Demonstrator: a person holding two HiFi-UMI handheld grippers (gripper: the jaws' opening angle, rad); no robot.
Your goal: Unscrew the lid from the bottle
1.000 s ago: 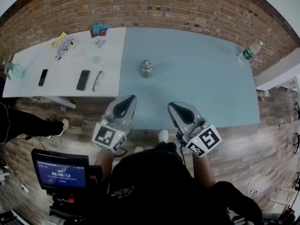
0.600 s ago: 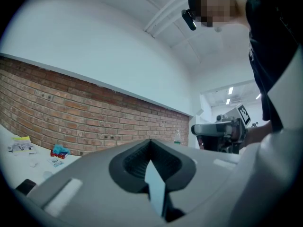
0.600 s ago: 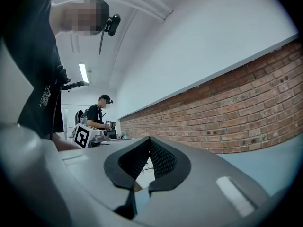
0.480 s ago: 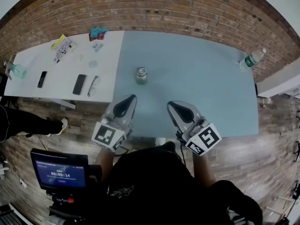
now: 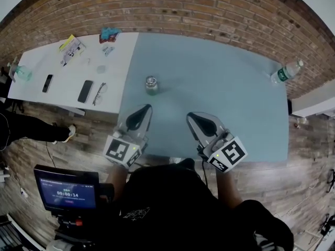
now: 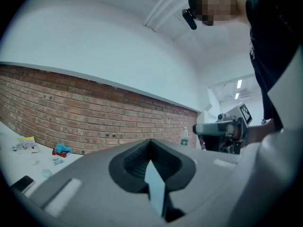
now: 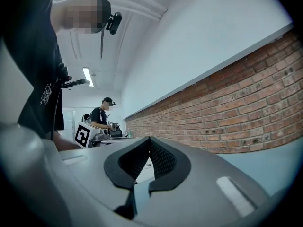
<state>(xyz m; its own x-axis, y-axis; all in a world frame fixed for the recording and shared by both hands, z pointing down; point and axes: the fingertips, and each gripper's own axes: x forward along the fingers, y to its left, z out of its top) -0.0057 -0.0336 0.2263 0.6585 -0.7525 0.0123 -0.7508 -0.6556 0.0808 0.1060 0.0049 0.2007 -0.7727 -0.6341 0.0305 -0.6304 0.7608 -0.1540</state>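
Evidently pre-approach: holds left gripper (image 5: 141, 114) and right gripper (image 5: 198, 120) clenched empty at table (image 5: 235, 88) edge, well short of capped bottle (image 5: 151, 85) upright ahead.

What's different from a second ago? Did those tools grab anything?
The view has crept forward: the blue table lies further under the left gripper and right gripper, and the small bottle sits nearer the left one. Nothing grabbed; both jaws stayed shut.
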